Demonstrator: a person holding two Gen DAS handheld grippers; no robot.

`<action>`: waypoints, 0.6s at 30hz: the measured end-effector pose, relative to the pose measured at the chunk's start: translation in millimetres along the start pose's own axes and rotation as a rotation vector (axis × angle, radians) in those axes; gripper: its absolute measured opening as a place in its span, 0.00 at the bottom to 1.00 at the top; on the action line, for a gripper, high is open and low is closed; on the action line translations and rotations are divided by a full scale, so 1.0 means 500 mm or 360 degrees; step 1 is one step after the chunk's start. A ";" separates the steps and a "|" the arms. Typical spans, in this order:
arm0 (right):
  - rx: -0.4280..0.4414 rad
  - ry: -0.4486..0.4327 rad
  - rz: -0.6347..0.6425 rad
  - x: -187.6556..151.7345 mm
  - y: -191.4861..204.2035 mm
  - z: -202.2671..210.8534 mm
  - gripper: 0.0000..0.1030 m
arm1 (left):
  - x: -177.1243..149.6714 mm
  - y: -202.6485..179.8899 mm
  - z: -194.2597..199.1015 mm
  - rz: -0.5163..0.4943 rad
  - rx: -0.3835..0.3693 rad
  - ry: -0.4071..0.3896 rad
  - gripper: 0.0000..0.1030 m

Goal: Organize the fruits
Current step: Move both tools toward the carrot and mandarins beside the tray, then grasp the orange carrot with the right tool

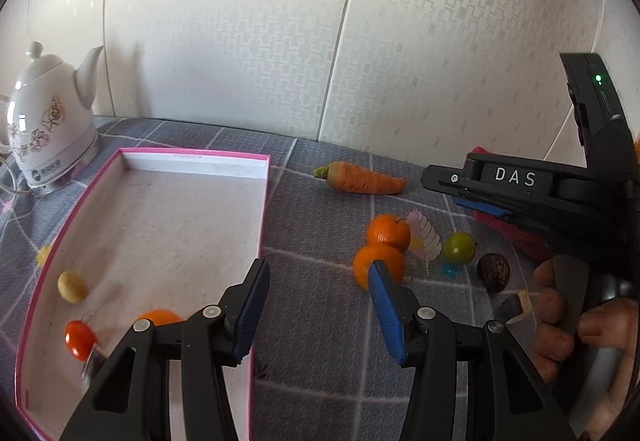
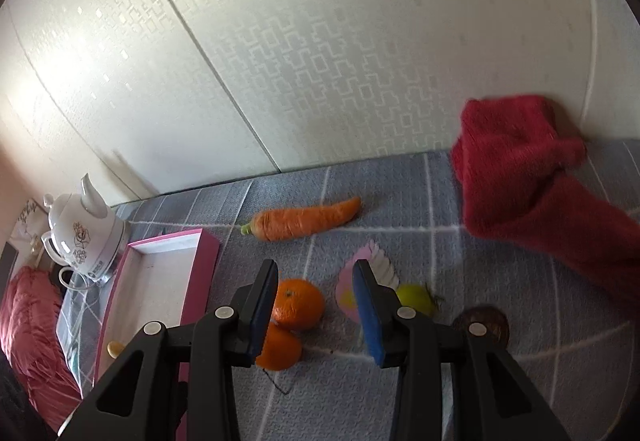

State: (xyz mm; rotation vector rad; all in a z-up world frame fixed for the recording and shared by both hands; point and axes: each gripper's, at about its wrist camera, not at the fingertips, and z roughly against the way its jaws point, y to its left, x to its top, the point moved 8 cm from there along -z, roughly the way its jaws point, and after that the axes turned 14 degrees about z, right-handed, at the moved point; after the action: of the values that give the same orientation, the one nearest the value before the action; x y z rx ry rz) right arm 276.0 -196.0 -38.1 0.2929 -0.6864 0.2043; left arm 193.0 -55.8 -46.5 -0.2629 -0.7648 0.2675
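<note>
Two oranges (image 1: 386, 237) (image 2: 300, 303) lie touching on the grey checked cloth, with a carrot (image 1: 362, 179) (image 2: 304, 221) behind them. To their right are a green fruit (image 1: 460, 247) (image 2: 416, 299) and a dark brown fruit (image 1: 494, 273) (image 2: 486, 321). The pink box (image 1: 264, 201) (image 2: 200, 265) holds a small yellow fruit (image 1: 72, 287), a red tomato (image 1: 80, 339) and an orange (image 1: 158, 317). My left gripper (image 1: 318, 275) is open over the box's right wall, empty. My right gripper (image 2: 316, 275) (image 1: 440, 189) is open above the oranges, not touching them.
A white flowered kettle (image 1: 52, 125) (image 2: 80, 237) stands behind the box at far left. A red cloth (image 2: 520, 177) lies at the back right against the patterned wall. A pink paper cut-out (image 1: 426, 237) (image 2: 376, 273) lies by the oranges. A hand (image 1: 560, 313) grips the right gripper's handle.
</note>
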 end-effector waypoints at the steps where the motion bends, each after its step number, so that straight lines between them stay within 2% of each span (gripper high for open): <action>1: 0.0006 0.0007 0.0040 0.009 0.003 -0.005 0.38 | 0.001 -0.001 -0.005 0.0007 0.0000 0.0006 0.50; 10: 0.0044 0.0135 0.0516 0.061 0.067 -0.078 0.38 | 0.003 -0.011 -0.059 0.0035 -0.0024 0.0021 0.50; 18: 0.0010 0.0298 0.0989 0.055 0.129 -0.160 0.38 | 0.002 0.009 -0.079 0.0079 -0.0036 0.0059 0.50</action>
State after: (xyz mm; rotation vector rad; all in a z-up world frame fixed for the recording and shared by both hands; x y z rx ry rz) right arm 326.1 -106.5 -66.5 0.0565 -0.5744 0.8160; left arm 221.0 -56.6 -75.0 -0.3077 -0.7253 0.3005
